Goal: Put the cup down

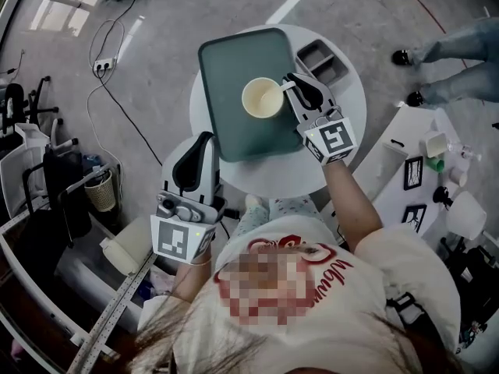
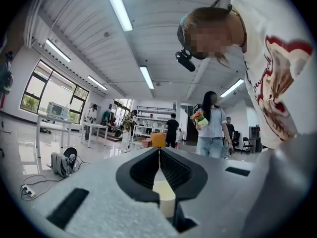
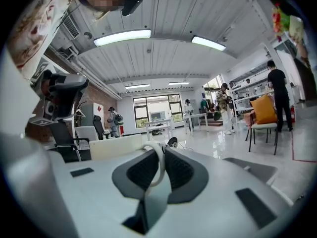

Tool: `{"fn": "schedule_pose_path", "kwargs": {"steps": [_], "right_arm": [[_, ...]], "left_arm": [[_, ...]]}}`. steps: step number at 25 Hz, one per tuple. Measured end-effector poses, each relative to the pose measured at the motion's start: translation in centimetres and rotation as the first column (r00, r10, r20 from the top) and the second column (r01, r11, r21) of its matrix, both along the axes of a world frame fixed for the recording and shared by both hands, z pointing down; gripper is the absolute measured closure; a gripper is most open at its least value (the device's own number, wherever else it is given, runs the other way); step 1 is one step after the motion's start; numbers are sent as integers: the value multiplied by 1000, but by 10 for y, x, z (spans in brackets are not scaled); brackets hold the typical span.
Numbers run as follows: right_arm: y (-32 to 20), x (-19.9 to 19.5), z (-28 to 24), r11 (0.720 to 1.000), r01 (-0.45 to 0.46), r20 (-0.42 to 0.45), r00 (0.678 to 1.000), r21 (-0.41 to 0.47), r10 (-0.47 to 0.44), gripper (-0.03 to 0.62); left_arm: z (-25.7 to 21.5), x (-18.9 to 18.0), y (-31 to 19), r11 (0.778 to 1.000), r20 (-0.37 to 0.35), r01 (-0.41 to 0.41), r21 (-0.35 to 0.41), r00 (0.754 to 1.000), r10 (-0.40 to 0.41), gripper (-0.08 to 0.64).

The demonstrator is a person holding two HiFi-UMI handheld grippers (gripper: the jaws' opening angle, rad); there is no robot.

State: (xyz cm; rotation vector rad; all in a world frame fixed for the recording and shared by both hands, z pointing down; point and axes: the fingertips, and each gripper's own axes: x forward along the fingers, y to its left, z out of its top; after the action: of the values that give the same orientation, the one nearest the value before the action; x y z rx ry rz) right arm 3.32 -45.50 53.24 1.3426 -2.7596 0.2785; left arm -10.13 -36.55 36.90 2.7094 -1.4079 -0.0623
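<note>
Head view, round cream cup [image 1: 261, 98], rimmed rectangular tray [image 1: 232, 72]

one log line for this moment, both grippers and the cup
right gripper: jaws shut on cup rim | cup: upright over tray, contact unclear | left gripper: jaws shut, empty

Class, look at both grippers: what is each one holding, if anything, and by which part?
The right gripper pinches the cup by its rim, one jaw inside and one outside. The left gripper is shut and holds nothing.
</note>
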Motion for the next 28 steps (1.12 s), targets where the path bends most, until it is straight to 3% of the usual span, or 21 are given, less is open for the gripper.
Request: {"fn": "schedule_pose_path", "kwargs": {"steps": [22,28], "right_arm": [[-7,-8,33,998,19,-65,998,-56,-23,540],[-6,-4,40,996,15,-78,997,-93,-23,540]], "left_arm": [[29,-20,17,996,-9,45,-72,999,-46,545],[17,-19,18,997,-32,63,-33,997,-64,545]]}}
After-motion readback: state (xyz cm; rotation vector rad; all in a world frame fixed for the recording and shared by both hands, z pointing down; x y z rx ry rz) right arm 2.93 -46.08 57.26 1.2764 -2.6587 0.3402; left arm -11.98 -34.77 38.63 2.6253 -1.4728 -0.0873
